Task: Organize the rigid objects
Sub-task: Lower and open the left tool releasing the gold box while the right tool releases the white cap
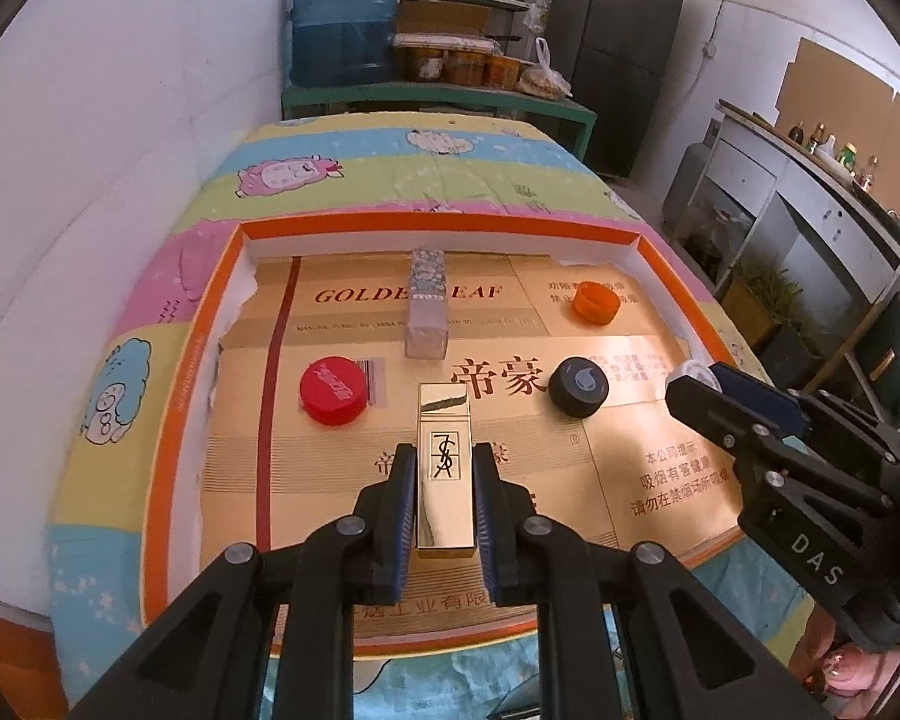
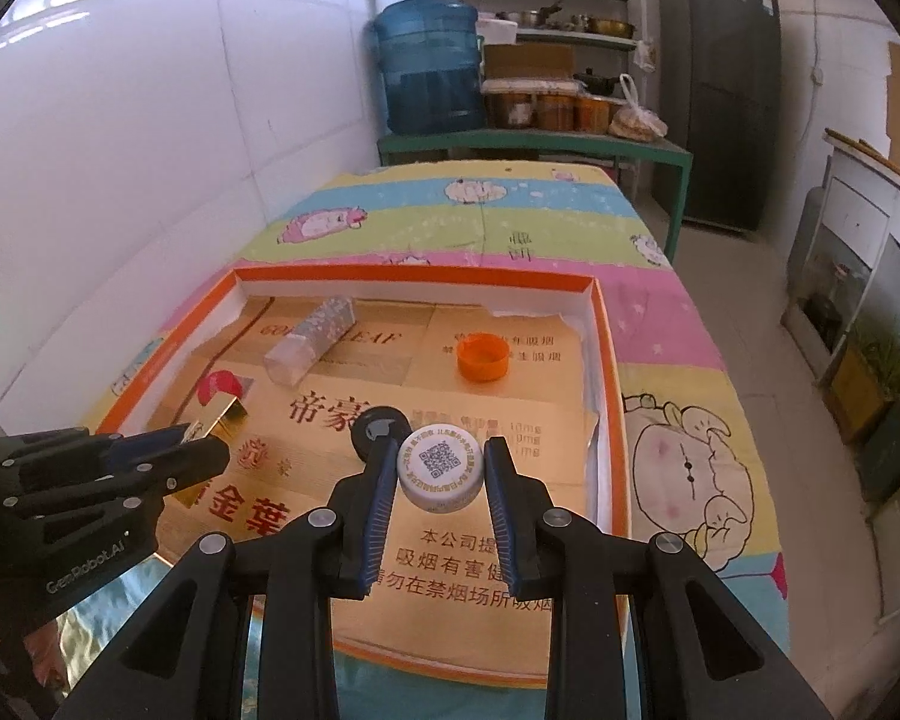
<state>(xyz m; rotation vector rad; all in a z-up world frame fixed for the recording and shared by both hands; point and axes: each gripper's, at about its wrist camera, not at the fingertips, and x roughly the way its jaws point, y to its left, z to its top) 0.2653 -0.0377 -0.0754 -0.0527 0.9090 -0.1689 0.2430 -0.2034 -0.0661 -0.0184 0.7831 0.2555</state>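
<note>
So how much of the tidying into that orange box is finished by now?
Four things already lie in the orange tray: a red cap, an orange cap, a black cap and a clear tube. In hand: the left tongs grip a gold lipstick, the right tongs a white cap. Both remain to be set down.

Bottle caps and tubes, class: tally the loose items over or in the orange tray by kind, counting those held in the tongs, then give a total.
Bottle caps: 4, namely red cap, orange cap, black cap, white cap in the right tongs
Lipstick-style tubes: 2, namely gold tube in the left tongs, clear tube
Total: 6
</note>
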